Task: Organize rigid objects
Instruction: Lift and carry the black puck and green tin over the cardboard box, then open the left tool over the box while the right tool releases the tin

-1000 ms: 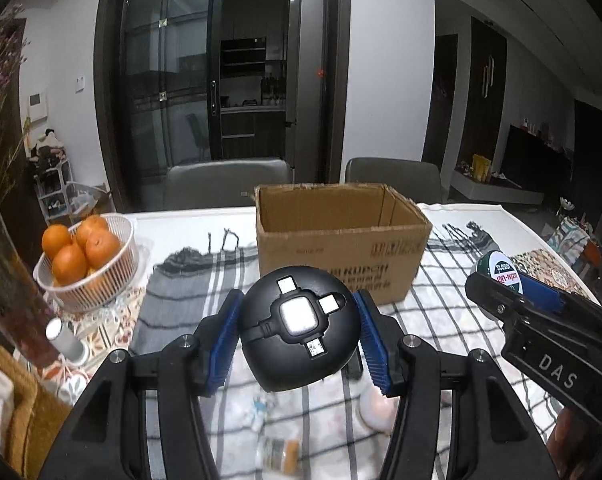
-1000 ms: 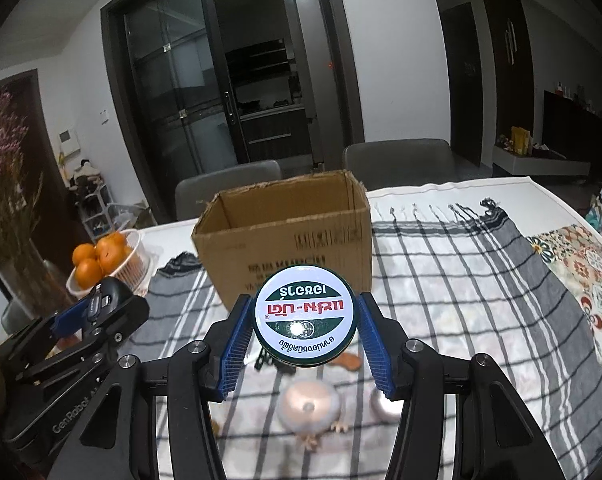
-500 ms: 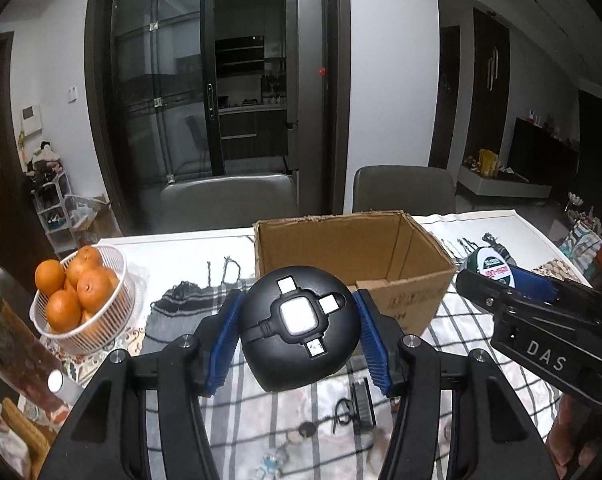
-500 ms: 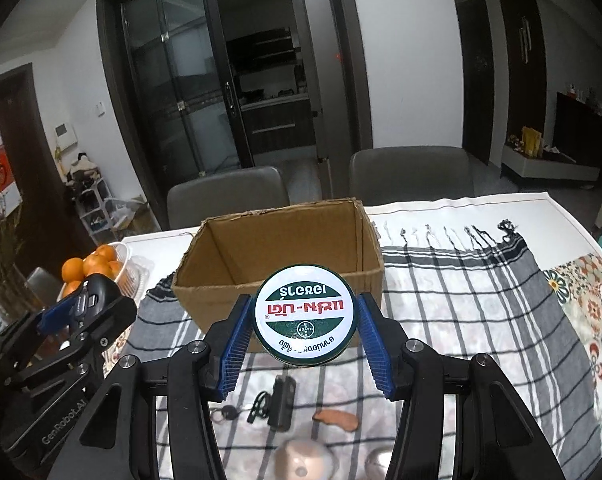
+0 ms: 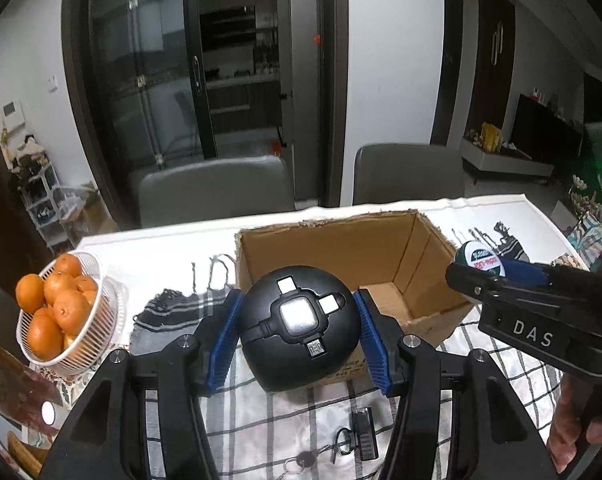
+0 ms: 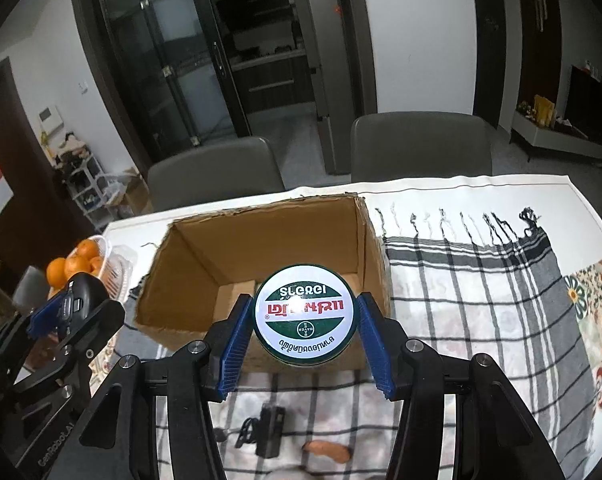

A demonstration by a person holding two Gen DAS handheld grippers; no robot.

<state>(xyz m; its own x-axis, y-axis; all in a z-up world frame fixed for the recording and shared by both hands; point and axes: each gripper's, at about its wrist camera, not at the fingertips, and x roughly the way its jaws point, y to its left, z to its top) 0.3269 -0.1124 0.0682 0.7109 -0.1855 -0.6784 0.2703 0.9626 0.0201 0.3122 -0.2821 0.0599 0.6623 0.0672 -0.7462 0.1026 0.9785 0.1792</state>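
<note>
A black dome-shaped gadget (image 5: 299, 330) is pinched between the blue pads of the left gripper (image 5: 297, 334), and a round green-and-white tin (image 6: 305, 316) is clamped in the right gripper (image 6: 303, 320). Both are held in the air at the near edge of the open cardboard box (image 6: 261, 248), not yet inside it. The part of the box floor that can be seen appears bare, so nothing is judged to have been put away so far. 2 drops into the box are what remains for these items. A small black clip (image 6: 269, 426) and an orange-brown piece (image 6: 327, 451) are left on the checked cloth (image 6: 481, 300), presumably to be collected afterwards.
</note>
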